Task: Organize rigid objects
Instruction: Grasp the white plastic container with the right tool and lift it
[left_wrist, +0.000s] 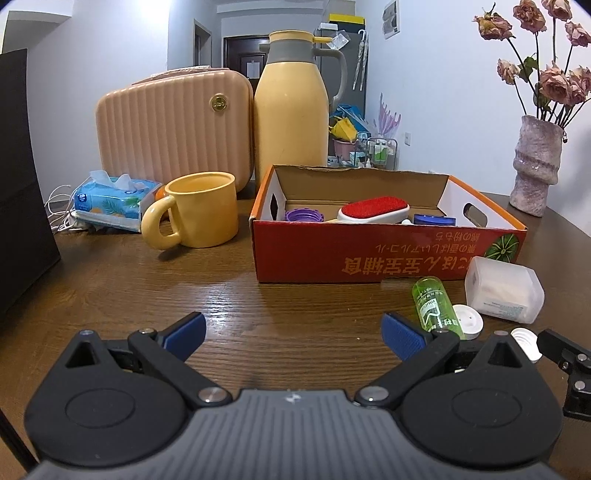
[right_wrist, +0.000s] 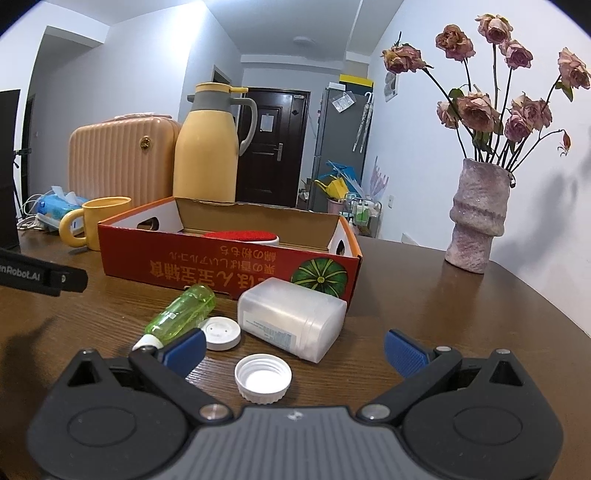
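A red cardboard box (left_wrist: 369, 254) (right_wrist: 221, 266) stands open on the wooden table; inside lie a red-topped brush (left_wrist: 373, 210), a purple cap (left_wrist: 303, 215) and a blue lid (left_wrist: 434, 219). In front of the box lie a green bottle (right_wrist: 181, 314) (left_wrist: 434, 306), a frosted plastic container (right_wrist: 291, 321) (left_wrist: 504, 291), a white round disc (right_wrist: 221, 332) (left_wrist: 467, 320) and a white screw cap (right_wrist: 263, 377) (left_wrist: 526, 341). My right gripper (right_wrist: 295, 349) is open just above the screw cap. My left gripper (left_wrist: 293, 336) is open over bare table, left of the bottle.
A yellow mug (left_wrist: 199, 218), a tissue pack (left_wrist: 110, 199), a peach case (left_wrist: 173, 133) and a yellow thermos jug (left_wrist: 291, 107) stand behind and left of the box. A vase with dried roses (right_wrist: 476, 218) stands at the right. A dark block (left_wrist: 22, 184) borders the left.
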